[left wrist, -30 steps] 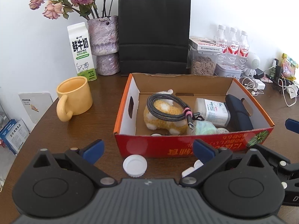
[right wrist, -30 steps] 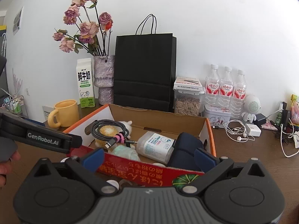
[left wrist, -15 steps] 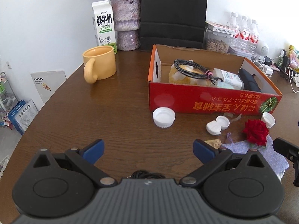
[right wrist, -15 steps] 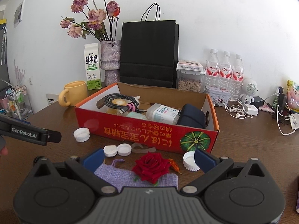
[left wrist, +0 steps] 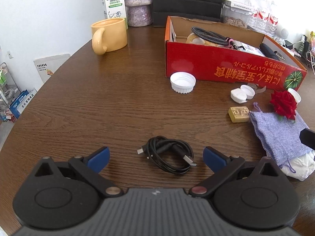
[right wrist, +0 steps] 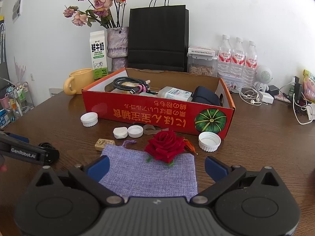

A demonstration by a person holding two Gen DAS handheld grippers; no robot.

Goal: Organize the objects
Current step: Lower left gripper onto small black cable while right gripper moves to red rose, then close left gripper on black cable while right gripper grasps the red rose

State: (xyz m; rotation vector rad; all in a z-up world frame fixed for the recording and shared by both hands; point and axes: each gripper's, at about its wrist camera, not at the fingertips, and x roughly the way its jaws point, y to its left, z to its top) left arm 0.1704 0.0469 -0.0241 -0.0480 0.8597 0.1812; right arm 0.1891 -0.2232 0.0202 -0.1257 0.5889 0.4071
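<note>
The left gripper (left wrist: 155, 156) hangs wide open over the dark wooden tabletop (left wrist: 98, 102), a coiled black USB cable (left wrist: 169, 154) lying between its fingers. The right gripper (right wrist: 156, 166), also spread open, straddles a lilac woven drawstring pouch (right wrist: 149, 174); a red fabric rose (right wrist: 166, 144) lies at its 12 o'clock edge, before the red cardboard box (right wrist: 157, 116).

rose (right wrist: 165, 145) on pouch (right wrist: 149, 174), box (right wrist: 157, 116) behind
</note>
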